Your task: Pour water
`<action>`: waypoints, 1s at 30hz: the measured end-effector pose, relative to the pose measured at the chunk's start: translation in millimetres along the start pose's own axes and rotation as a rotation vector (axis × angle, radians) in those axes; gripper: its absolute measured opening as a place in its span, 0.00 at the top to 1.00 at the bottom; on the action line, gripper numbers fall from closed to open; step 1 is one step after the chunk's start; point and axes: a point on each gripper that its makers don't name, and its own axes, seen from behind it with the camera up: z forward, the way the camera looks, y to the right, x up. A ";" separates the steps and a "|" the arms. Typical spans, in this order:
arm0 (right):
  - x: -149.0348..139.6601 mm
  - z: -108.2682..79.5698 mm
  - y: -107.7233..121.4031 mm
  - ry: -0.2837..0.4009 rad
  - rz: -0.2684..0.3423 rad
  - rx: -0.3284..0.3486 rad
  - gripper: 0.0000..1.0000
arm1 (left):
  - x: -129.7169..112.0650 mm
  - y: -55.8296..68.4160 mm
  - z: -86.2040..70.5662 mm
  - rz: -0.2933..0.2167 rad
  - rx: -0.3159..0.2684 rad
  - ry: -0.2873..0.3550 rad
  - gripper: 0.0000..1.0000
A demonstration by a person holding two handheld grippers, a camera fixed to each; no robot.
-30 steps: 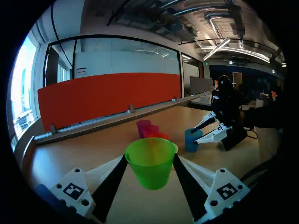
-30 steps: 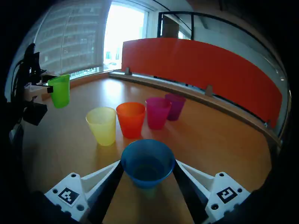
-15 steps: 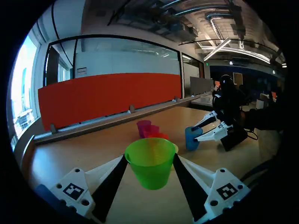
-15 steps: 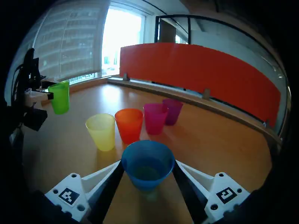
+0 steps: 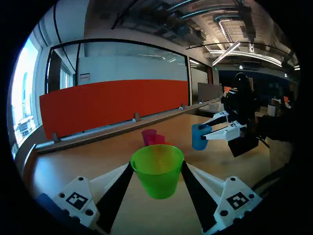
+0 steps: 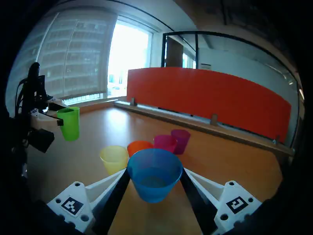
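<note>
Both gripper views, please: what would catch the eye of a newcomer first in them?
First, two bright cups held up off the wooden table: the green cup in the left gripper, the blue cup in the right gripper. Then the yellow cup, orange cup, pink cup and purple cup in a row on it, with a long orange-red panel behind them.

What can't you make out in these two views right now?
Left gripper view: the blue cup's contents, hidden by its own wall; the standing cups behind the green cup, mostly covered by it.
Right gripper view: the orange cup's lower part, behind the blue cup; the green cup's contents, seen side-on and small.
</note>
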 end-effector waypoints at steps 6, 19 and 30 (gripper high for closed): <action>18.3 -3.6 -6.4 0.061 0.001 0.007 0.09 | 5.3 1.8 -1.8 0.000 -0.002 0.011 0.13; 46.7 -11.3 -15.9 0.163 -0.014 0.009 0.07 | 10.6 5.5 -2.6 0.002 -0.007 0.021 0.13; 58.2 -15.9 -17.9 0.196 -0.026 0.008 0.07 | 10.1 7.7 -1.0 -0.007 -0.012 0.024 0.13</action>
